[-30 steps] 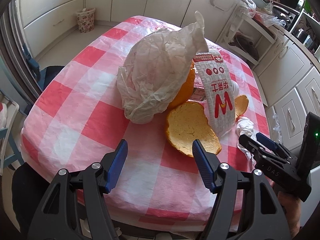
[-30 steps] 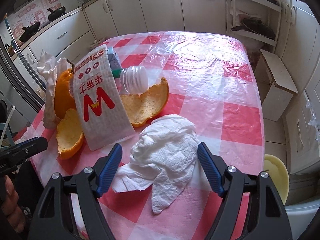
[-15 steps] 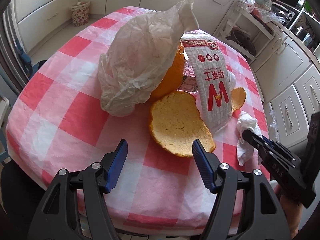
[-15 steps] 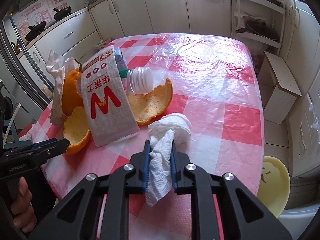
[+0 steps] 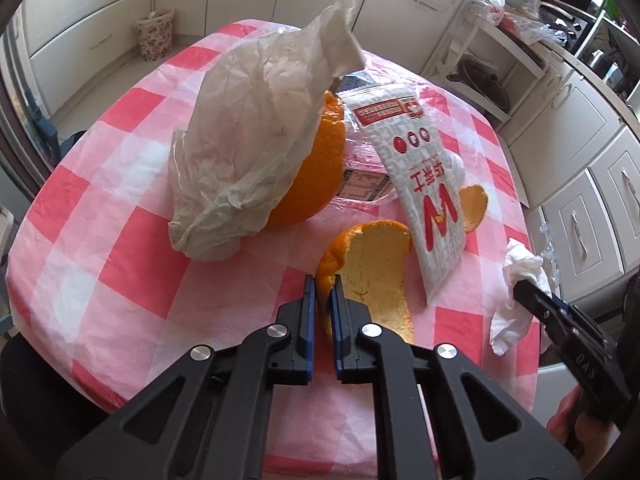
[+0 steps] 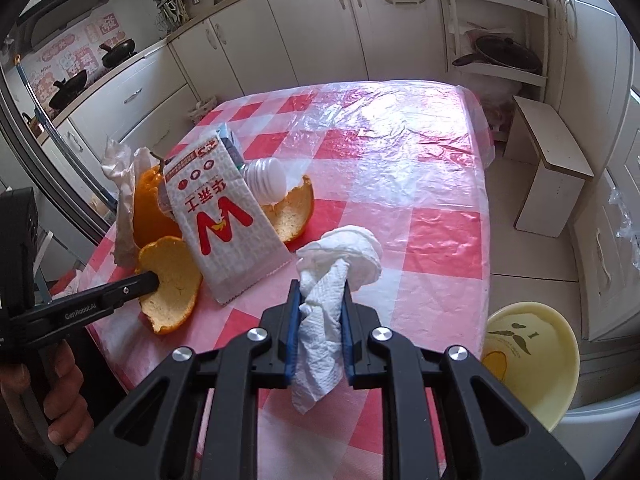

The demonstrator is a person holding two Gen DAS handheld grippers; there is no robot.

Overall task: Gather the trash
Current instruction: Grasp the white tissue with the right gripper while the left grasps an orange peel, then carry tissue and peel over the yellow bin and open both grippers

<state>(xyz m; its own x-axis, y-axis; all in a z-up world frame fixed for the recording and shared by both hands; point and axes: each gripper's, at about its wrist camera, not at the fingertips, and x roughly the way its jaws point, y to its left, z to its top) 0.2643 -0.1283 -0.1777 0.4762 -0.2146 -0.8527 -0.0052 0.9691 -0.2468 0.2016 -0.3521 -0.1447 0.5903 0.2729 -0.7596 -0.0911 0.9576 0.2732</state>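
My left gripper (image 5: pixel 321 284) is shut on the edge of an orange peel (image 5: pixel 376 272) lying on the red-checked table (image 5: pixel 120 248); the peel also shows in the right wrist view (image 6: pixel 172 280). My right gripper (image 6: pixel 320 296) is shut on a crumpled white tissue (image 6: pixel 340 256) and holds it above the table's near edge; the tissue also shows in the left wrist view (image 5: pixel 520 280). Behind lie a white snack wrapper (image 5: pixel 424 188) with a red W, a white plastic bag (image 5: pixel 256 148) draped over a large orange rind (image 5: pixel 316 168), a plastic bottle (image 6: pixel 266 178) and a second peel (image 6: pixel 294 212).
A pale yellow bin (image 6: pixel 528 356) stands on the floor to the right of the table. A small white stool (image 6: pixel 548 168) is beyond it. Kitchen cabinets (image 6: pixel 320 32) ring the room. A floral basket (image 5: pixel 156 38) sits on the floor at the far left.
My left gripper has moved in and shut on the peel's edge. My right gripper, which shut on the tissue half a second ago, has lifted it slightly.
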